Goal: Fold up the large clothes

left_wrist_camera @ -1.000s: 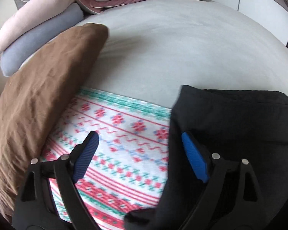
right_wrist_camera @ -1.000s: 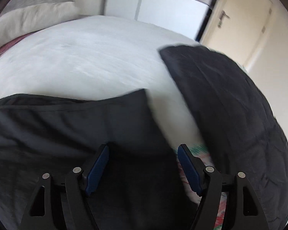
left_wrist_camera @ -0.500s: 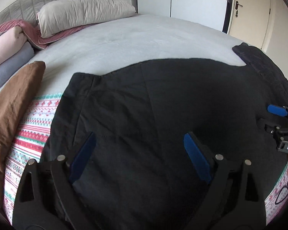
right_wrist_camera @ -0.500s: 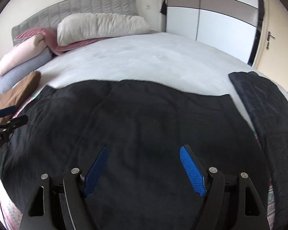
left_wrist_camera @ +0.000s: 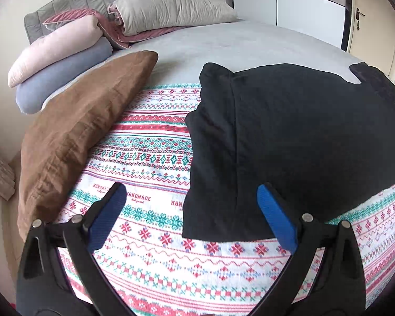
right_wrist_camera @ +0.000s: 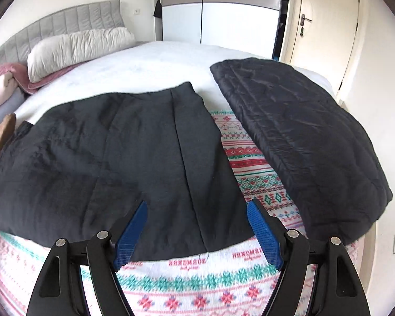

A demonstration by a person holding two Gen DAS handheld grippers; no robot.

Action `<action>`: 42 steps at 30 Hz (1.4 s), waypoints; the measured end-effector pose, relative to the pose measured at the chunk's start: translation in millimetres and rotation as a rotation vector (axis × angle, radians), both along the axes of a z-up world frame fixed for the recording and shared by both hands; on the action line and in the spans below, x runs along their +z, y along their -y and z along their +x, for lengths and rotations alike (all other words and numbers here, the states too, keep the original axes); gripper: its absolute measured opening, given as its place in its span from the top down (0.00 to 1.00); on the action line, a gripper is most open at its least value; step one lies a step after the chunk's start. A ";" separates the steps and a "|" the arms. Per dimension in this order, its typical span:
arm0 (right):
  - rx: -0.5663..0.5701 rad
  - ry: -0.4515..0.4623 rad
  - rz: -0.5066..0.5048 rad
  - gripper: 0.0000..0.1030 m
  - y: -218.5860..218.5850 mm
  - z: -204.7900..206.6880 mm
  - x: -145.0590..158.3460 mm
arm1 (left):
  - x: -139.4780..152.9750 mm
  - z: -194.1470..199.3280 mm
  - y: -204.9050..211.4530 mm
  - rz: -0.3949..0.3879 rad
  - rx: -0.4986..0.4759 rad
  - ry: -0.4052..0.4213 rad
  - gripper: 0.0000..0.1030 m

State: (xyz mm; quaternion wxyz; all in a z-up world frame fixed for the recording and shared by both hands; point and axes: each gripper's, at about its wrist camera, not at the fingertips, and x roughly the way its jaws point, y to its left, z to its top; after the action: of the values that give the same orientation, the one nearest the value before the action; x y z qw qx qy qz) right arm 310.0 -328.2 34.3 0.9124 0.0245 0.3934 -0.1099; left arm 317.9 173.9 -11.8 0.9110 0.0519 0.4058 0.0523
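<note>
A large black garment (left_wrist_camera: 297, 137) lies folded flat on a patterned red, green and white cloth (left_wrist_camera: 150, 163) on the bed. It also shows in the right wrist view (right_wrist_camera: 123, 152). My left gripper (left_wrist_camera: 191, 205) is open and empty, above the garment's near left corner. My right gripper (right_wrist_camera: 196, 220) is open and empty, above the garment's near right edge. Neither gripper touches the fabric.
A folded black quilted jacket (right_wrist_camera: 302, 142) lies to the right of the garment. A brown cushion (left_wrist_camera: 84, 126) lies to its left. Pink and blue rolled pillows (left_wrist_camera: 58, 60), a grey pillow (left_wrist_camera: 171, 10) and the headboard are at the back. A door (right_wrist_camera: 326, 26) stands at right.
Both grippers have pulled back and up from the garment. The garment now lies as a narrower folded shape with patterned cloth showing in front of it.
</note>
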 end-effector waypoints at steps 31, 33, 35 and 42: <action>0.123 -0.073 -0.002 0.08 -172.9 -188.3 -15.0 | -20.8 -173.9 145.4 -0.129 0.000 -0.118 0.01; 0.121 -0.064 0.002 0.08 -174.4 -190.9 -13.7 | -22.4 -174.7 146.1 -0.134 -0.003 -0.127 0.01; 0.115 -0.061 0.000 0.08 -175.9 -192.9 -14.4 | -24.2 -175.1 146.1 -0.144 -0.006 -0.135 0.01; 0.116 -0.077 -0.008 0.08 -179.3 -191.3 -20.6 | -22.9 -180.2 152.5 -0.132 -0.029 -0.129 0.01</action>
State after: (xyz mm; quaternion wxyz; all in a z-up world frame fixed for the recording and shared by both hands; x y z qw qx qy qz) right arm 118.7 -148.9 13.7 0.9016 -0.0064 0.4284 -0.0591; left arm 137.7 21.4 -34.7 0.8850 0.0011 0.4655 0.0087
